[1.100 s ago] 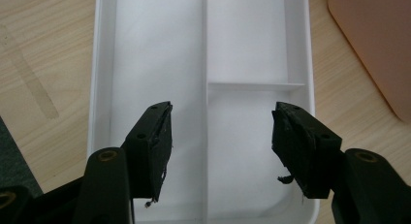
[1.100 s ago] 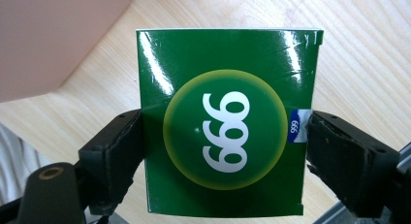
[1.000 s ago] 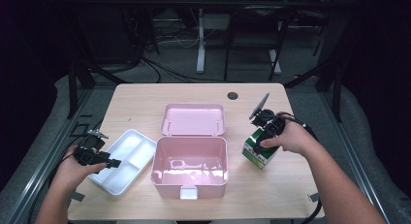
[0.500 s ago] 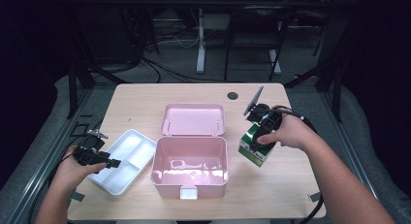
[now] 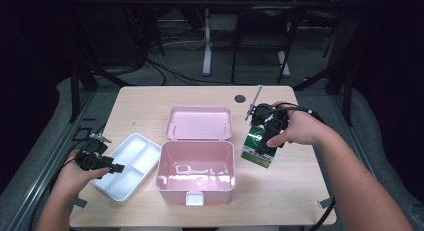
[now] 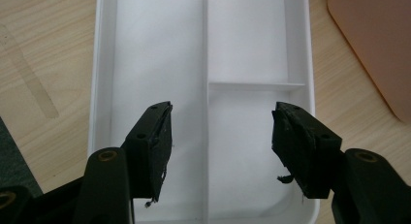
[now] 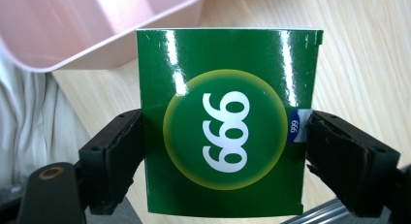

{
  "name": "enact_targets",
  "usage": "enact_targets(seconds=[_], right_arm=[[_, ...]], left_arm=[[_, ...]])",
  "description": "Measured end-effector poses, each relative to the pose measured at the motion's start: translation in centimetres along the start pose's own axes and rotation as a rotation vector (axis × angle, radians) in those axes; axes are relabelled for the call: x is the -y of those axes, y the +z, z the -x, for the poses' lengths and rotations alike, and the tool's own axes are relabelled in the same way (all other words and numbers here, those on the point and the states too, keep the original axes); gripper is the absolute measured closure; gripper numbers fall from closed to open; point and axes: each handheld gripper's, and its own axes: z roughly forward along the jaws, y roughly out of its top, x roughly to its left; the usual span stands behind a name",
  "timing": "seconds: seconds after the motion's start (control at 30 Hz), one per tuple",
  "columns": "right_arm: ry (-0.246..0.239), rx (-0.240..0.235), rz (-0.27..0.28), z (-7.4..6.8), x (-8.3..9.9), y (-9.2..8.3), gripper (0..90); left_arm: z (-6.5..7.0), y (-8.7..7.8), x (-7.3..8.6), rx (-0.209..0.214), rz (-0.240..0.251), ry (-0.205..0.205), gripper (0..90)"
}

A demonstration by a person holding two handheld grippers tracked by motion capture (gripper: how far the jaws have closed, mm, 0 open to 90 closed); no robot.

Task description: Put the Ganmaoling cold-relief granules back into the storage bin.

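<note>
A green carton (image 7: 225, 120), glossy, with a yellow-rimmed green disc bearing the white numerals "999" (they read upside down in the right gripper view) and a small blue and white tab with the same "999" at one edge, is clamped between the two black jaws of the right gripper (image 7: 224, 151), one jaw pressed against each side face. In the high view the same green carton (image 5: 256, 148) appears tilted just to the right of the pink box (image 5: 196, 172), under the right gripper (image 5: 266, 125) and the person's right hand (image 5: 295, 128); whether it touches the table cannot be told. The pink box is open, its lid (image 5: 199, 123) laid back flat behind it, its glossy interior showing reflections and a pale latch on its front wall. To its left a white divided tray (image 5: 129, 166) lies on the light wooden table (image 5: 150, 103). The left gripper (image 6: 220, 136) hangs over the tray with its jaws spread wide, gripping nothing; its view resolves the tray's partitions, one long compartment beside two shorter ones, and a strip of clear tape (image 6: 30, 76) on the wood. The high view alone gives the setting: a dark round plug (image 5: 240, 98) near the table's far edge, grey floor, cables and metal stand legs in a dim background.
</note>
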Motion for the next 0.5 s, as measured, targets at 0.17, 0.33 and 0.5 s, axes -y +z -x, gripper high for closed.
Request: enact_targets(seconds=[0.17, 0.33, 0.5], right_arm=[[-0.093, 0.0, 0.017, -0.8, -0.6, -0.4, 16.0], [-0.159, -0.003, 0.009, -1.6, -1.5, -0.7, 16.0], [-0.202, -0.01, -0.01, -2.4, -2.7, -0.9, 16.0]], left_arm=[[0.1, 0.0, 0.0, 0.001, 0.001, -0.002, 40.0], [0.1, 0.0, -0.1, 0.002, 0.0, -0.001, 40.0], [0.1, 0.1, -0.1, 0.004, 0.001, 0.003, 40.0]])
